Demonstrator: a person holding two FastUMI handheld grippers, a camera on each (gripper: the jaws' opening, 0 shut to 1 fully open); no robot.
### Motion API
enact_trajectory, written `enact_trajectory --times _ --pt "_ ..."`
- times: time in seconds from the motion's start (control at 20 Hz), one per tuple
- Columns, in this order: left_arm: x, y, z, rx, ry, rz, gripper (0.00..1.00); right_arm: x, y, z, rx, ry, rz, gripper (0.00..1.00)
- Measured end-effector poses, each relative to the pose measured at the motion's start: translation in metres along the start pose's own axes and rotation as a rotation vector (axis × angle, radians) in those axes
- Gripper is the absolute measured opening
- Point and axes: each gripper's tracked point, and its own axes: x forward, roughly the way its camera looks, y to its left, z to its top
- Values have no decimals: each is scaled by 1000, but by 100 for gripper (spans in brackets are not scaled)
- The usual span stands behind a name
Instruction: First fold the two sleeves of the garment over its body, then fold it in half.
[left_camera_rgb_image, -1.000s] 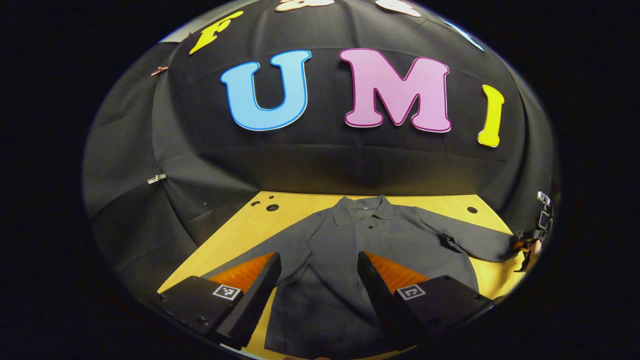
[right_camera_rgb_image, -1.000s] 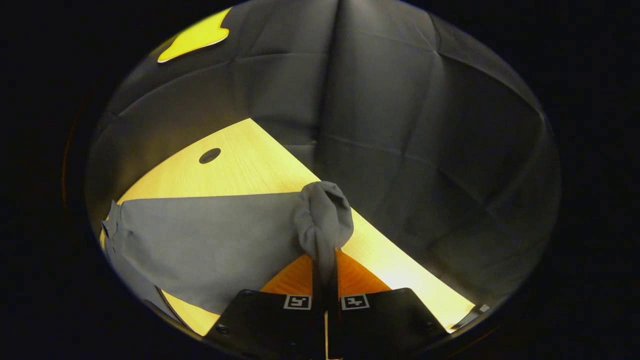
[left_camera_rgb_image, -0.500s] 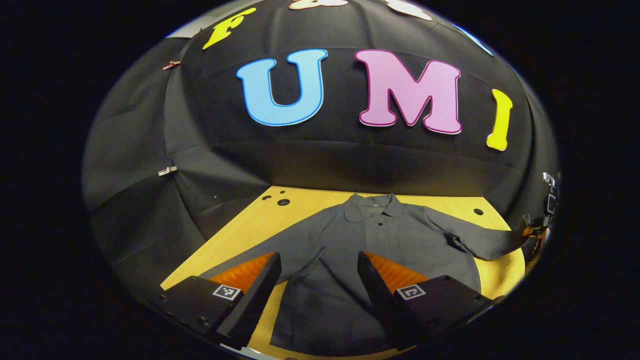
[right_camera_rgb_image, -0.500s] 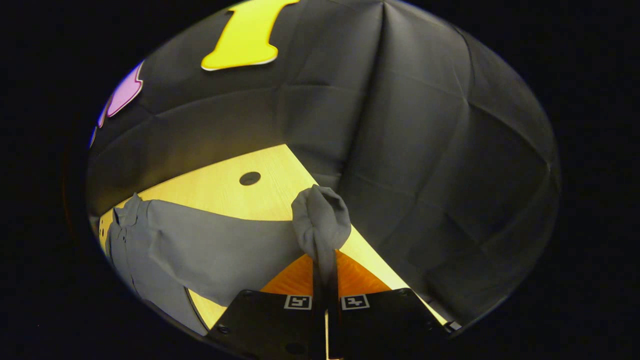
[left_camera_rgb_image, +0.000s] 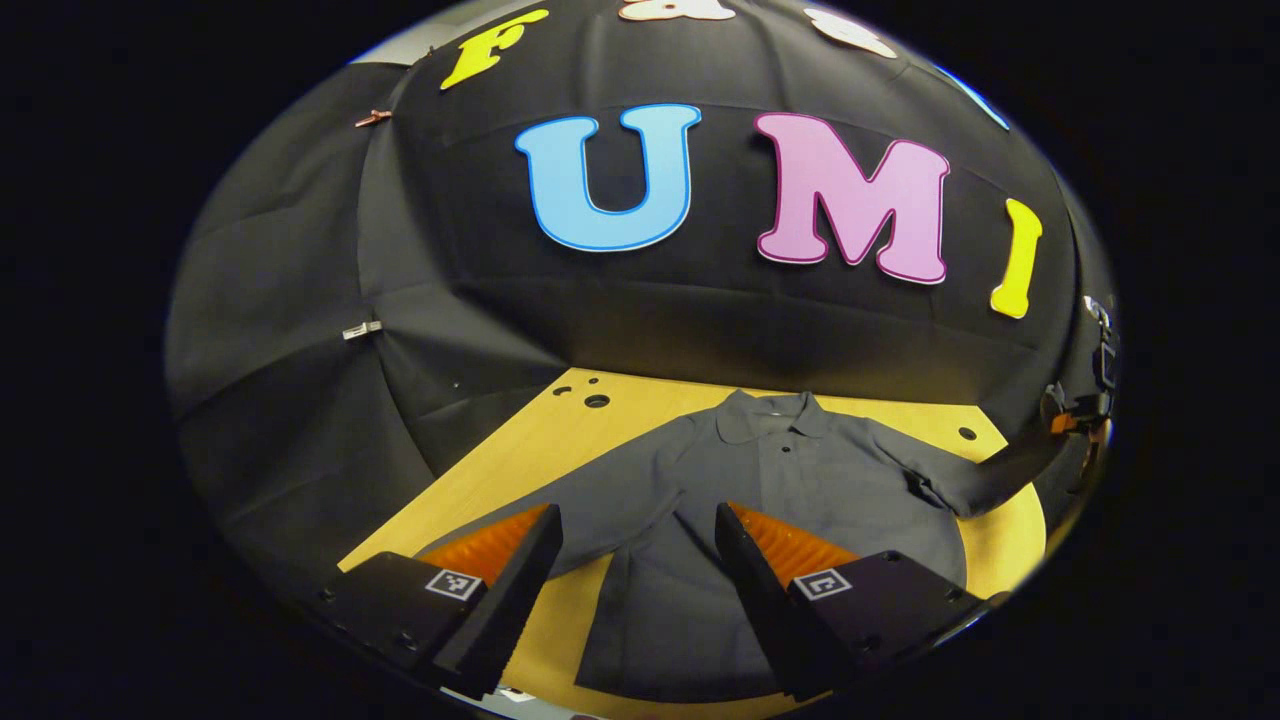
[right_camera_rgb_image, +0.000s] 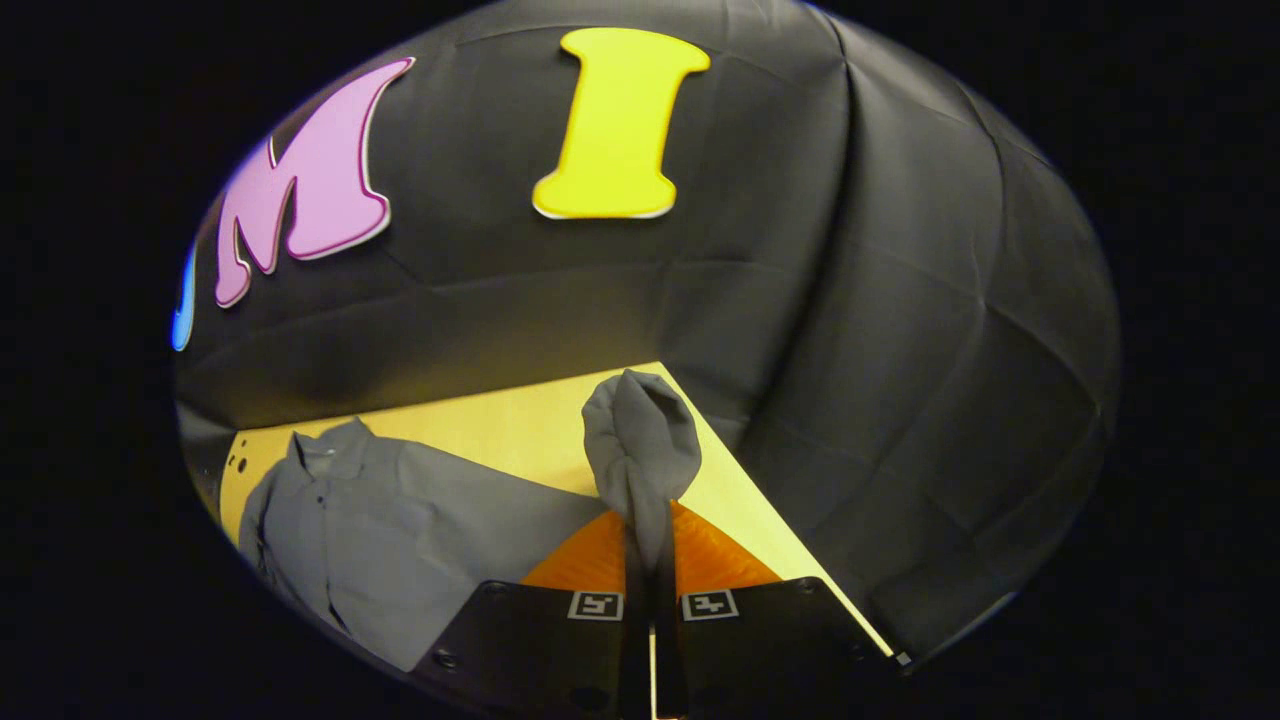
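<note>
A dark grey collared shirt (left_camera_rgb_image: 790, 490) lies face up on the yellow wooden table (left_camera_rgb_image: 530, 450), collar toward the back wall. My left gripper (left_camera_rgb_image: 635, 545) hovers open above the shirt's lower left part, nothing between its fingers. One sleeve (left_camera_rgb_image: 985, 480) is raised off the table toward the far right, where my right gripper (left_camera_rgb_image: 1075, 420) holds its end. In the right gripper view, my right gripper (right_camera_rgb_image: 648, 545) is shut on the bunched cuff (right_camera_rgb_image: 640, 445), and the shirt body (right_camera_rgb_image: 370, 530) lies lower left. The other sleeve (left_camera_rgb_image: 560, 510) lies flat beside the left finger.
Black cloth walls close the booth behind and at both sides. The table has small round holes near its back corners (left_camera_rgb_image: 597, 401) (left_camera_rgb_image: 966, 434). Its right edge (right_camera_rgb_image: 760, 500) runs close by the held cuff.
My right gripper has lifted the cuff higher and swung toward the shirt, so collar and body come into its view. The left gripper has drifted left and slightly back, staying open.
</note>
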Motion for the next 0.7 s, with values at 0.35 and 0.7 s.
enact_trajectory --times 0.35,0.7 --pt "-15 23 -9 -17 -4 18 97 -27 112 40 -77 -50 189 6" --pt "-29 59 -34 -57 29 77 97 -49 234 50 -200 -73 365 6"
